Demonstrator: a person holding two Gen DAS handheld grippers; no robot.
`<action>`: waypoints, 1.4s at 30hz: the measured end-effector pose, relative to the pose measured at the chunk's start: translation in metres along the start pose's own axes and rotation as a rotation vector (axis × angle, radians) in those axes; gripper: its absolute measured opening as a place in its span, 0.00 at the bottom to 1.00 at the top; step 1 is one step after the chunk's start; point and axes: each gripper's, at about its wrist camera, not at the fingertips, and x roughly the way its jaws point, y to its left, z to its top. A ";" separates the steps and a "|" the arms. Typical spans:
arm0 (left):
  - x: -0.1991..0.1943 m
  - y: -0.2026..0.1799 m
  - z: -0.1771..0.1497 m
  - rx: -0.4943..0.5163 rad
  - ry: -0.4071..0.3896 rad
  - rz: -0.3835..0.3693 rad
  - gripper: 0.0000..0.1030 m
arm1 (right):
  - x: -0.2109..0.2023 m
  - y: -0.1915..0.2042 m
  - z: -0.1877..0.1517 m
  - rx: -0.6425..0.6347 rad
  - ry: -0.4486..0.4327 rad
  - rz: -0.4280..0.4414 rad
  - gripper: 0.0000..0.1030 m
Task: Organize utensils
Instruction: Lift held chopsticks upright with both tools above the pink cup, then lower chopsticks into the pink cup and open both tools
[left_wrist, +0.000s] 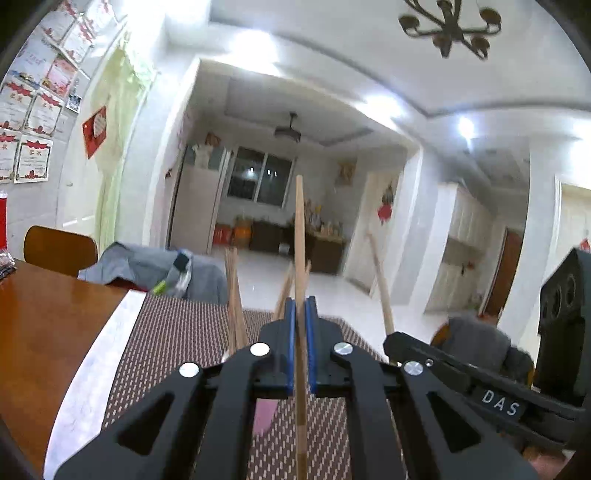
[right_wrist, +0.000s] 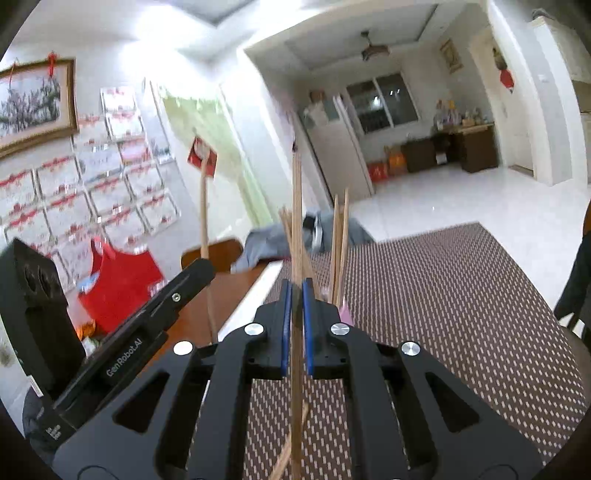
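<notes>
In the left wrist view my left gripper (left_wrist: 301, 308) is shut on a wooden chopstick (left_wrist: 300, 229) that stands upright between its blue pads. My right gripper (left_wrist: 391, 341) shows at the right of that view, with its own chopstick (left_wrist: 380, 280) rising from its tip. In the right wrist view the right gripper (right_wrist: 295, 291) is shut on an upright chopstick (right_wrist: 296, 206). The left gripper (right_wrist: 205, 267) enters from the left with its chopstick (right_wrist: 203, 206). More chopsticks (right_wrist: 340, 236) stand just beyond the fingers, their base hidden. One loose chopstick (right_wrist: 291, 443) lies on the mat below.
A brown woven placemat (right_wrist: 424, 295) covers the wooden table (left_wrist: 48, 321). A small pink object (right_wrist: 346, 314) sits by the standing chopsticks. A chair back (left_wrist: 59, 249) with grey clothing (left_wrist: 147, 267) is at the far edge, and a red bag (right_wrist: 118, 284) lies at the left.
</notes>
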 end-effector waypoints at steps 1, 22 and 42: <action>0.006 0.003 0.004 -0.008 -0.021 0.002 0.06 | 0.002 -0.002 0.004 0.005 -0.019 0.002 0.06; 0.112 0.058 0.000 -0.106 -0.218 0.113 0.06 | 0.090 -0.021 0.021 0.029 -0.297 -0.027 0.06; 0.119 0.065 -0.015 -0.095 -0.027 0.153 0.27 | 0.104 -0.019 0.008 0.001 -0.300 -0.074 0.07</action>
